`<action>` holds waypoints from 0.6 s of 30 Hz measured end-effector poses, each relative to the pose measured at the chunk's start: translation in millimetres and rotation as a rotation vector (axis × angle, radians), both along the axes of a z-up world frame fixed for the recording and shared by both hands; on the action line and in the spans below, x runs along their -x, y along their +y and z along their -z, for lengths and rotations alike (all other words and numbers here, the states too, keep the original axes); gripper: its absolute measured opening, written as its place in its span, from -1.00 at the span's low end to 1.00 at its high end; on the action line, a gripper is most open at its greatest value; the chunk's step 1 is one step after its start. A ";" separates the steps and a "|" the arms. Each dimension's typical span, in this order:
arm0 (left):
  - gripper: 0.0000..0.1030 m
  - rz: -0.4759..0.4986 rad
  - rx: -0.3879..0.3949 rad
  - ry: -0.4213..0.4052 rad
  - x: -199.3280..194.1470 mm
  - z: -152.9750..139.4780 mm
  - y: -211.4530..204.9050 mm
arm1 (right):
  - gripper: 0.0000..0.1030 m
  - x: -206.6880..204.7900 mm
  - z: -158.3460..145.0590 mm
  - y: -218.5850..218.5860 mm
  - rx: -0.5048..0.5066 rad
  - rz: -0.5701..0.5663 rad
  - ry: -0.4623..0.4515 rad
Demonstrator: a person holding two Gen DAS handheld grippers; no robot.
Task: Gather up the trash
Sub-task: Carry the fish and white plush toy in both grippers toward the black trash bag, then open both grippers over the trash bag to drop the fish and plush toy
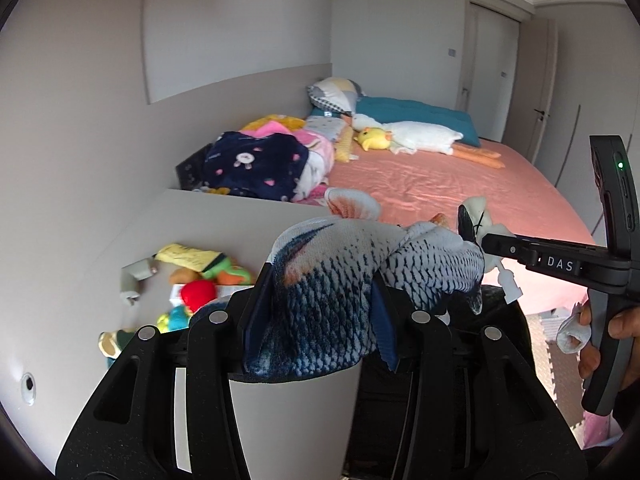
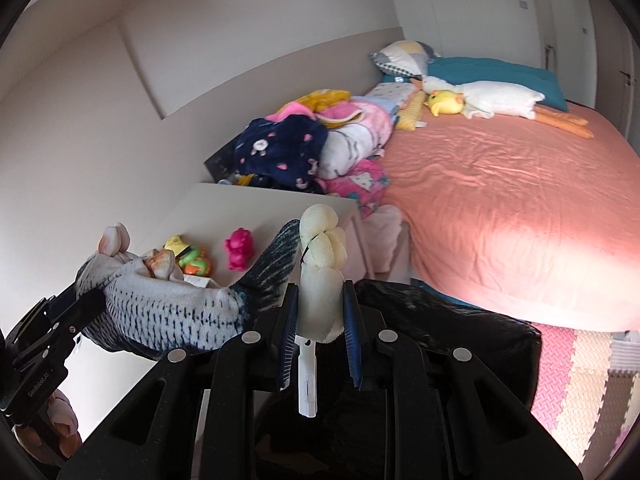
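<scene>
A plush fish [image 1: 340,280] with blue-grey scales and orange fins hangs crosswise in my left gripper [image 1: 320,316], whose blue pads press on its middle. The right wrist view shows the same fish [image 2: 168,308] at the left, in the left gripper [image 2: 86,300]. My right gripper [image 2: 320,320] is shut on a cream foam piece [image 2: 322,248] bound with a black tie; a white plastic stick [image 2: 307,380] hangs below it. In the left wrist view the right gripper [image 1: 486,240] and foam piece [image 1: 476,206] are beside the fish's tail. A black bag [image 2: 440,320] lies open under both grippers.
A white cabinet top [image 2: 248,204] holds small toys, among them a pink figure [image 2: 239,249]. A bed with a salmon sheet [image 2: 500,208] carries folded blankets [image 2: 320,144] and a white plush goose [image 2: 496,98]. Foam floor mats [image 2: 580,380] lie at the right.
</scene>
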State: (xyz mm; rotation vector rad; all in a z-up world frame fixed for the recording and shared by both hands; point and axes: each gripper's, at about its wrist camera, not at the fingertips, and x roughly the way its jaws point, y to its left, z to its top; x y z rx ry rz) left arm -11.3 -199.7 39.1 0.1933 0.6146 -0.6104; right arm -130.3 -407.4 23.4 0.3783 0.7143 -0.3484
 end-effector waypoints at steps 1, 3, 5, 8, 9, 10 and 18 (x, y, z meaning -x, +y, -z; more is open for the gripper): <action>-0.13 0.014 -0.001 0.003 0.6 0.9 -4.8 | -0.55 4.2 -0.3 -4.1 0.001 0.013 -0.001; -0.13 0.040 -0.007 0.008 4.9 2.8 -14.7 | -0.55 11.6 -0.5 -12.1 0.001 0.040 -0.003; -0.05 0.071 -0.016 0.015 9.1 4.9 -23.2 | -0.54 19.8 -1.4 -18.9 0.003 0.067 -0.006; 0.53 0.138 -0.020 0.040 12.7 7.5 -34.1 | 0.07 34.3 -6.5 -27.6 0.022 0.142 -0.038; 0.90 0.161 -0.008 0.043 14.6 7.5 -36.0 | 0.30 39.4 -9.1 -30.0 0.028 0.167 -0.056; 0.87 0.184 0.004 0.044 17.6 6.8 -38.1 | 0.54 44.7 -11.7 -31.8 0.039 0.195 -0.074; 0.88 0.244 -0.008 0.075 23.9 11.0 -55.0 | 0.55 57.2 -17.3 -45.6 0.052 0.253 -0.101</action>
